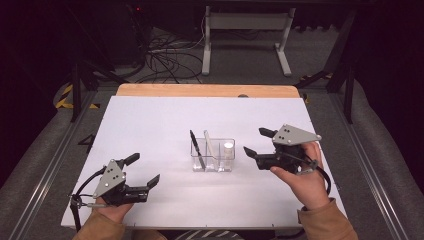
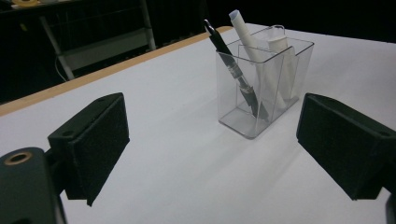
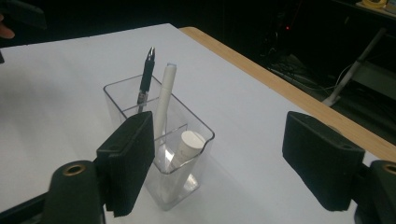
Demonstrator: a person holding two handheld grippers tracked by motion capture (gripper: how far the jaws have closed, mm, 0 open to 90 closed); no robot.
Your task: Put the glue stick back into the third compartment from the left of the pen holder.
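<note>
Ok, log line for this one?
left gripper: open, empty | right gripper: open, beside holder | black pen, white pen, tube: in holder

Two hand-held grippers, each gripped from behind by one hand, the forearms entering from the near edge in tan sleeves. The left gripper (image 1: 146, 170) lies low, its grey plate uppermost, its cable looping off behind the left hand (image 1: 111, 209); its jaws stand wide apart, pointing forward and inward, with nothing between the pads (image 2: 98, 144). The right gripper (image 1: 258, 141) is held higher by the right hand (image 1: 301, 181), fingers wrapped around its body; its jaws likewise stand wide apart, aimed inward, nothing clamped between the pads (image 3: 133, 161).
</note>
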